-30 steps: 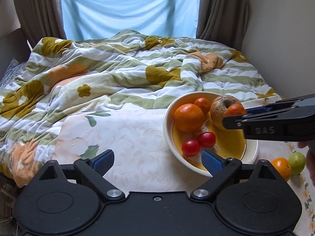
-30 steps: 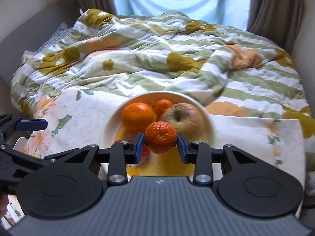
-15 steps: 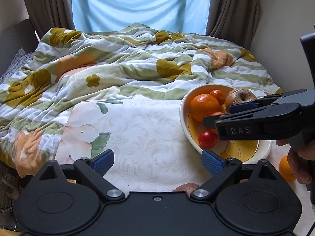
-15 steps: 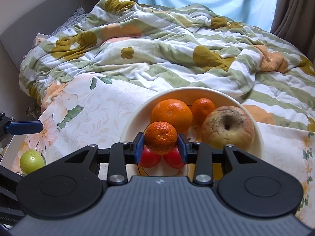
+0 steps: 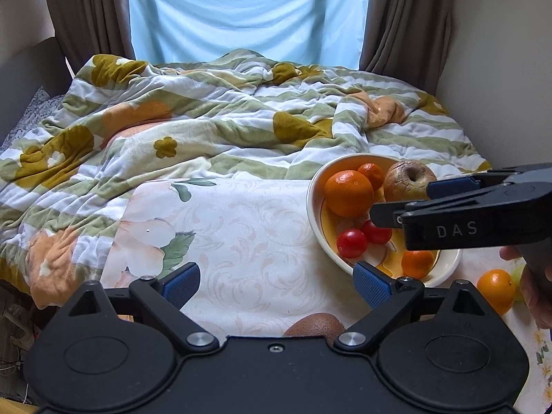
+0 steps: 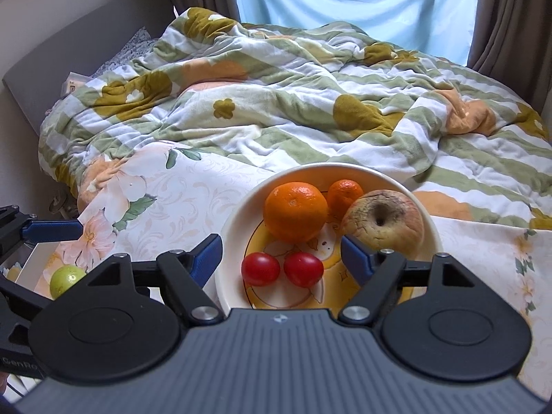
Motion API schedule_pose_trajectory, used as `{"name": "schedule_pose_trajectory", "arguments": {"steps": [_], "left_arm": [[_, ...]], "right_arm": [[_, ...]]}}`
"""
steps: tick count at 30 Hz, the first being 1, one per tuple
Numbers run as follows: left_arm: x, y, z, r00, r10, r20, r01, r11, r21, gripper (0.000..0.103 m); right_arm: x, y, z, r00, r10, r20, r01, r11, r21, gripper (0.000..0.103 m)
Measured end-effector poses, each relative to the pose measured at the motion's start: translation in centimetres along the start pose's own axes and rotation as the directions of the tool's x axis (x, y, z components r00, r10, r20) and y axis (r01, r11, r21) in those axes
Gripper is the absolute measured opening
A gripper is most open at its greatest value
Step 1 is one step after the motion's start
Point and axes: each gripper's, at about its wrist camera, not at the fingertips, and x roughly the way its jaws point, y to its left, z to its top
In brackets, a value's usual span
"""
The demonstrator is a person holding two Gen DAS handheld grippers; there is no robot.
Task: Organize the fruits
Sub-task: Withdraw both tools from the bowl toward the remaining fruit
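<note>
I see a rumpled blanket [image 5: 214, 120] spread over the bed ahead of me, striped green and white with mustard and peach flowers. Nearer to me lies a pale cloth [image 5: 241, 234] with a faint scroll pattern and printed blossoms. Behind the bed a light blue curtain [image 5: 241, 10] covers the window, flanked by brown drapes [image 5: 86, 13]. A grey headboard [image 6: 79, 41] stands along the left side.
</note>
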Motion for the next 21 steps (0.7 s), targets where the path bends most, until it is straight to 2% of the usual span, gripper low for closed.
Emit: {"name": "schedule_pose_trajectory", "arguments": {"steps": [7, 14, 16, 18, 21], "left_arm": [[-2.9, -0.8, -0.1, 0.998, 0.009, 0.058, -0.009, 1.0, -0.005, 0.098], [-7.2, -1.6, -1.2, 0.991, 0.022, 0.129, -0.017, 0.999, -0.035, 0.098], [-8.4, -2.0, -1.5, 0.989, 0.03, 0.146, -0.025, 0.999, -0.035, 0.098], [-9.5, -2.2, -2.0, 0.986, 0.036, 0.163, -0.031, 0.999, -0.035, 0.099], [-10.9, -2.6, -2.7, 0.98, 0.058, 0.189, -0.052, 0.998, -0.034, 0.103]], "right_arm": [[-3.7, -0.1, -1.1, 0.999, -0.024, 0.037, 0.024, 1.0, 0.007, 0.091], [-9.1, -0.2, -2.6, 0.994, -0.067, 0.09, 0.066, 0.998, 0.013, 0.091], [-10.7, -0.3, -3.2, 0.992, -0.078, 0.102, 0.076, 0.997, 0.018, 0.099], [-12.3, -0.3, -3.9, 0.99, -0.086, 0.114, 0.083, 0.996, 0.025, 0.103], [-14.2, -0.5, -5.0, 0.988, -0.095, 0.121, 0.092, 0.995, 0.033, 0.103]]}}
